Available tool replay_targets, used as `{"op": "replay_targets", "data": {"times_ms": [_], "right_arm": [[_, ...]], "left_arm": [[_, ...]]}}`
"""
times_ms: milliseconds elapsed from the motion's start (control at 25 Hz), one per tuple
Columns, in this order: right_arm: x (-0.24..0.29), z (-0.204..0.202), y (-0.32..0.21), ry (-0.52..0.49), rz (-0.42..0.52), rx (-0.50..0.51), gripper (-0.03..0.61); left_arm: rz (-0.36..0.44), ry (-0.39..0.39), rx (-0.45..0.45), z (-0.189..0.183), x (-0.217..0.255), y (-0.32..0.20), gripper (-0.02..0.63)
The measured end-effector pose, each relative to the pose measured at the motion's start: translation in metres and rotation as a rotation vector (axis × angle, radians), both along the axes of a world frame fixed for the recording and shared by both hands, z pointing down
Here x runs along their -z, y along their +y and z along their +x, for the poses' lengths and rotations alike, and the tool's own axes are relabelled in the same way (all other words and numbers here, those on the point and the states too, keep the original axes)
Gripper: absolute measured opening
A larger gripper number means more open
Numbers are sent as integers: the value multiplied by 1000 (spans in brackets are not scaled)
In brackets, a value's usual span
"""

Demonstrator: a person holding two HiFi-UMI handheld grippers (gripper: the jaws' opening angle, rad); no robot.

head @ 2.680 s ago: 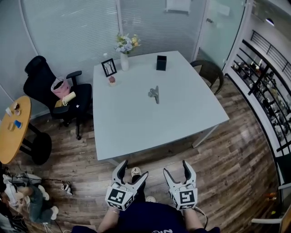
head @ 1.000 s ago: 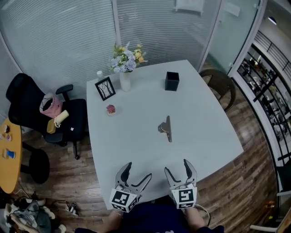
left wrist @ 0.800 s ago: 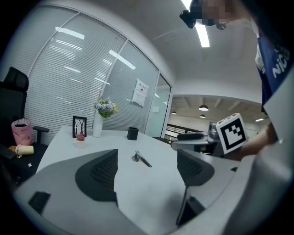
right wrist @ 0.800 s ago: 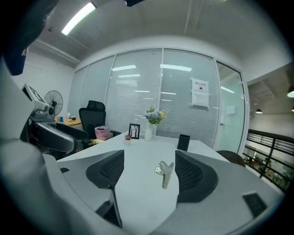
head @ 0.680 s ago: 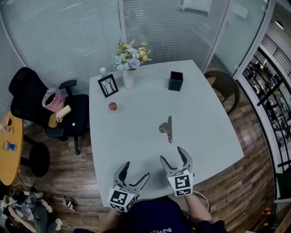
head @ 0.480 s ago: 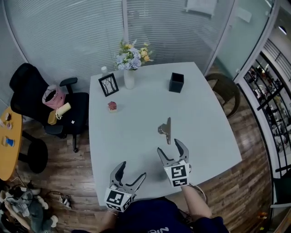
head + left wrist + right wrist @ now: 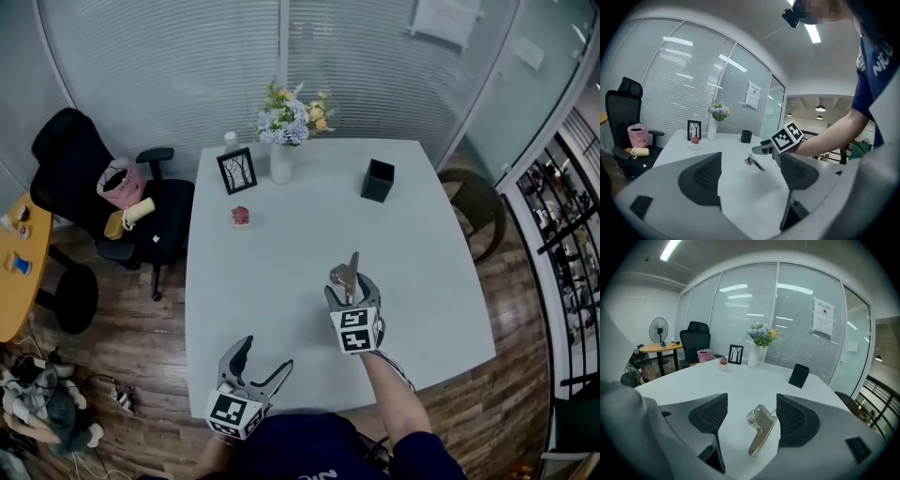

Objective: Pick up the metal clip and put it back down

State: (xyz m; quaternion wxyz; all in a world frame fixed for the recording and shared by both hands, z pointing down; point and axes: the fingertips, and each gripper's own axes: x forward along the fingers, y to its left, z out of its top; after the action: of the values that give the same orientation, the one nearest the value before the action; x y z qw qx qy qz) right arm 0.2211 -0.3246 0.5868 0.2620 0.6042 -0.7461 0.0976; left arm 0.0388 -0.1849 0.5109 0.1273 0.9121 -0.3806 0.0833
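Because the metal clip [image 7: 350,271] is a bare, polished piece lying flat on the smooth white desk [image 7: 281,291], I judge it stiff, fairly light and quite slippery, so it will not give under the pads and may skate or twist if pinched badly. It lies out in the open middle of the desk, well apart from the black box [image 7: 379,180], the vase of flowers [image 7: 281,159] and the picture frame [image 7: 236,170] along the far edge. In the right gripper view the clip [image 7: 761,430] shows a long, narrow, shiny lever pointing toward the camera, with a thicker, raised hinged end farther off. The right tongs [image 7: 351,289] hang over it with the jaws spread wide on either side; the right pad is just beside the raised end, and I cannot tell whether it touches, but nothing is pinched yet. The best hold, I think, is across the narrow width at or just behind that raised end, where there is some height for the ribbed pads [image 7: 708,414] to bite on. The thin tail sits too low against the desk and would likely slide out. The jaws would need to go down nearly to the surface and close squarely. The left tongs [image 7: 263,360] are parked at the near edge, jaws apart and empty, and their view shows the clip [image 7: 753,161] ahead.
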Motion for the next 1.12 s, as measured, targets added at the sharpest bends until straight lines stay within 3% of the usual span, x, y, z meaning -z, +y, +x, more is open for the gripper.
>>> {"op": "replay_targets", "data": {"times_ms": [800, 880, 960, 1120], "right_arm": [[-94, 27, -61, 70, -219, -147, 289], [-97, 29, -61, 90, -225, -167, 261], [-100, 31, -59, 119, -228, -182, 181], [-98, 34, -59, 173, -213, -197, 143]], "left_arm": [[-58, -59, 171, -29, -10, -18, 393], [-59, -53, 180, -31, -10, -21, 391], [-56, -48, 185, -31, -9, -22, 391], [-51, -36, 194, -30, -7, -25, 391]]}}
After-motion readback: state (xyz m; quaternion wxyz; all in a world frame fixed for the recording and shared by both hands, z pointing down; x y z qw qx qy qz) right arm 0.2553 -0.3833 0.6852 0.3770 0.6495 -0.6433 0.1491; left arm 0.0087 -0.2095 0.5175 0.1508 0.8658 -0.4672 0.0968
